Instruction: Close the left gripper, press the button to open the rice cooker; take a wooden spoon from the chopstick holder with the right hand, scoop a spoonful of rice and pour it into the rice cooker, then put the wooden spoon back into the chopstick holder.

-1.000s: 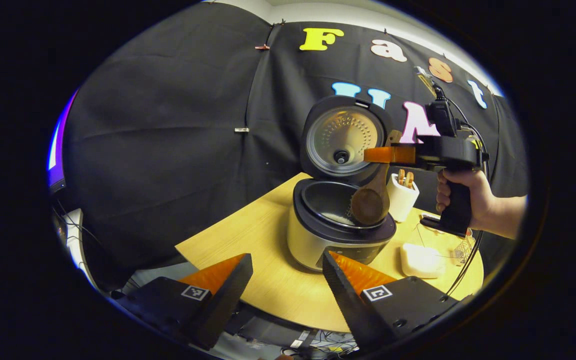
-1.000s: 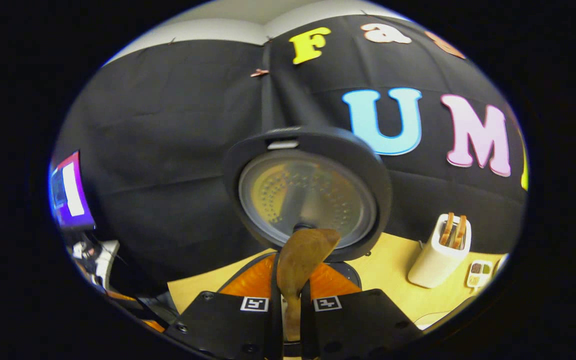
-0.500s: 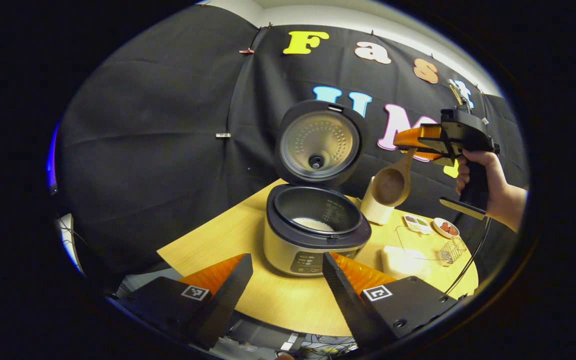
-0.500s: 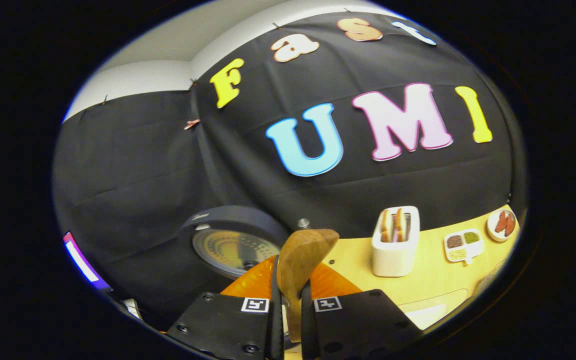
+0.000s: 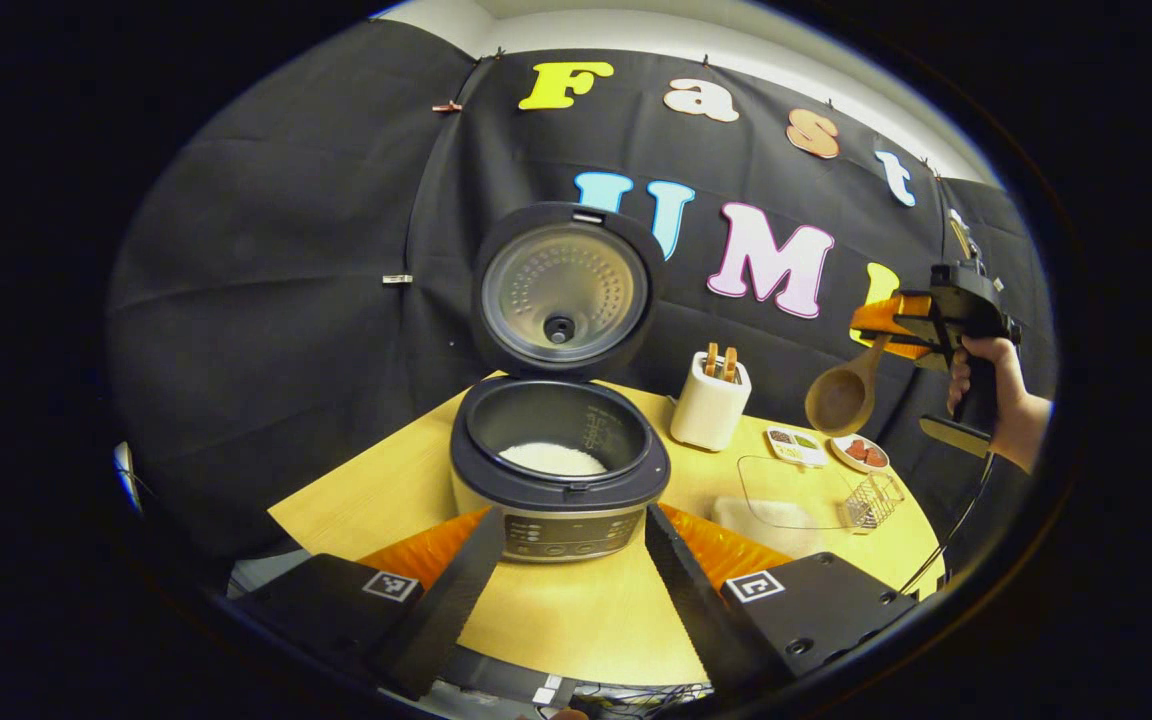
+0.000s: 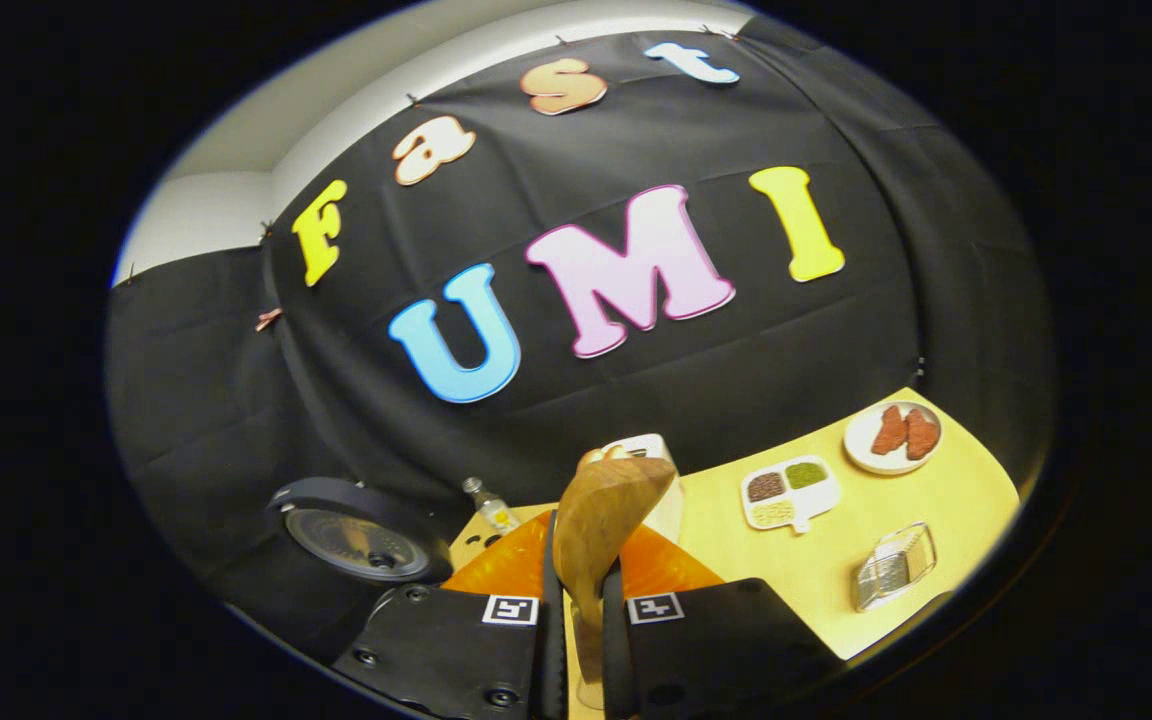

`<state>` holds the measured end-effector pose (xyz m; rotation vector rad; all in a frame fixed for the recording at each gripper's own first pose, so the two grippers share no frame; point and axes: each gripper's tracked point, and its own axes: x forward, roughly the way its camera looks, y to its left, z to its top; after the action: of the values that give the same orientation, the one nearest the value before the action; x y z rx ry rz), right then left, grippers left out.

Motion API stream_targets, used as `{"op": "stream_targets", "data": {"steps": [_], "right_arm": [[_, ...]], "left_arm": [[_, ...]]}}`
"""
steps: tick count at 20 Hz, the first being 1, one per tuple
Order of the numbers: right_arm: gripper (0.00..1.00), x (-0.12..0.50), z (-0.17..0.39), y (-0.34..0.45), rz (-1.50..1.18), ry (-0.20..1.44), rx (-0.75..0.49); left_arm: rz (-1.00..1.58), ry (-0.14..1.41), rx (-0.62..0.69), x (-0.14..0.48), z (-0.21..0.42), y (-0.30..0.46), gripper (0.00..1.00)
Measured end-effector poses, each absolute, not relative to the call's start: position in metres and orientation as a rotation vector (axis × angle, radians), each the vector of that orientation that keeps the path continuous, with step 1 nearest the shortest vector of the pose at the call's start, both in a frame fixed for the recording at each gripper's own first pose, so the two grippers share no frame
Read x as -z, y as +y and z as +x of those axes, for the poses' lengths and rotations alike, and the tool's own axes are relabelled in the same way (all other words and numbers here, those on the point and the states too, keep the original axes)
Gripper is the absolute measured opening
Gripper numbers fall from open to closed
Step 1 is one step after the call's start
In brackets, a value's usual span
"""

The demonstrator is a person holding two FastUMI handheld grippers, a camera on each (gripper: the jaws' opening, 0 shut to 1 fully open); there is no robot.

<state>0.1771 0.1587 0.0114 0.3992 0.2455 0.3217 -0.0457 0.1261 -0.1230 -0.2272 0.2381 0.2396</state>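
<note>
No readable brand on the round rice cooker [image 5: 558, 470], mid-desk [image 5: 586, 620], lid up. Right tongs [image 6: 576, 600] pinch the smooth wooden spoon [image 6: 598, 515], held aloft far right. Left tongs [image 5: 566, 560] spread.

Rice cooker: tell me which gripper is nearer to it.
Left. The left gripper sits right in front of the rice cooker; the right gripper, holding the wooden spoon, is off beyond the chopstick holder.

Both views are evenly lit, bright at the centre and dimming toward the rim. Fisheye distortion bends the round pale wooden table [image 5: 576, 620] and the wall's upper edge. The shiny perforated metal inner lid [image 5: 563, 293] catches soft glare. Focus is sharp at centre and softens slightly at the edges.
</note>
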Motion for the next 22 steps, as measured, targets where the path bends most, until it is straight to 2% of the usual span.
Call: {"op": "stream_targets", "data": {"steps": [12,22], "right_arm": [[0.18,0.032,0.233,-0.029,0.539,0.253,0.001],[0.18,0.104,0.249,-0.097,0.506,0.338,0.107]], "left_arm": [[-0.214,0.266,-0.238,0.113,-0.004,0.078,0.96],[-0.315,0.225,-0.351,0.091,0.016,0.075,0.96]]}}
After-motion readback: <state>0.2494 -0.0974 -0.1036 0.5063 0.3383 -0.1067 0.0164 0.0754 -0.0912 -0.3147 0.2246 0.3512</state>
